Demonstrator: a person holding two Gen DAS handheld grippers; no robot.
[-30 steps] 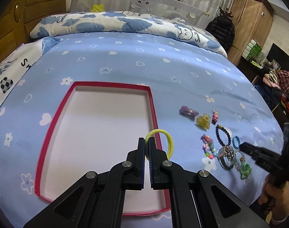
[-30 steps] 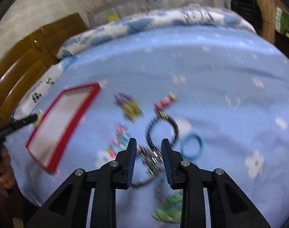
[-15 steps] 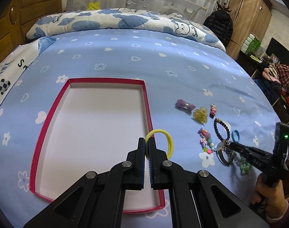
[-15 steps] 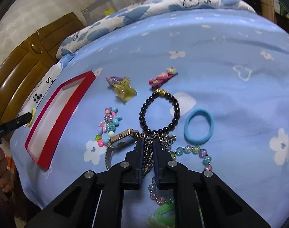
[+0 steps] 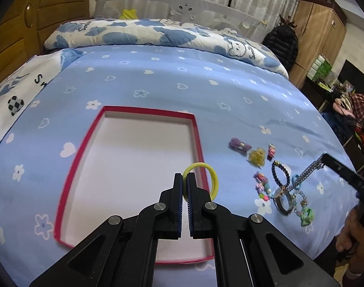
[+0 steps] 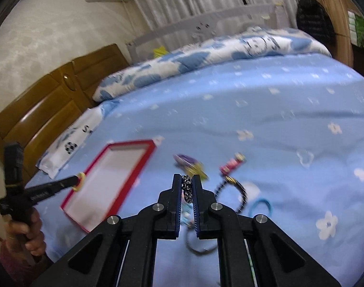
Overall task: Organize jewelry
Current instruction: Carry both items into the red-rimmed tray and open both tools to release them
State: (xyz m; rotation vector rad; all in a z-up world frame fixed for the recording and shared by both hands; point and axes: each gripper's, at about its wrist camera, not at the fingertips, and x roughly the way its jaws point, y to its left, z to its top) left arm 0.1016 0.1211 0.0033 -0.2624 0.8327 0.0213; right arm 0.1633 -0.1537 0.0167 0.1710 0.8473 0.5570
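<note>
My left gripper (image 5: 185, 179) is shut on a yellow hair tie (image 5: 211, 174) and holds it over the right rim of the red-edged white tray (image 5: 86, 143). My right gripper (image 6: 187, 181) is shut on a silver chain (image 6: 187, 189) of a watch, lifted off the bed; the chain (image 5: 308, 171) hangs taut from it in the left wrist view. Below lie the watch ring (image 5: 283, 202), a black bead bracelet (image 5: 280, 171), a blue hair tie (image 6: 260, 205), a purple clip (image 5: 239, 144), a yellow clip (image 5: 256, 156) and a pink clip (image 6: 232, 163).
The tray (image 6: 114, 169) lies on a blue bedsheet with white flowers. A patterned duvet (image 5: 146, 33) is bunched at the far end. A wooden headboard (image 6: 45, 110) stands to the left, a wardrobe (image 5: 318, 38) to the right. A green charm (image 5: 306, 215) lies near the bed edge.
My right gripper, shut on the silver chain, has risen and pulled the chain up from the pile. My left gripper has lifted slightly, still holding the yellow hair tie.
</note>
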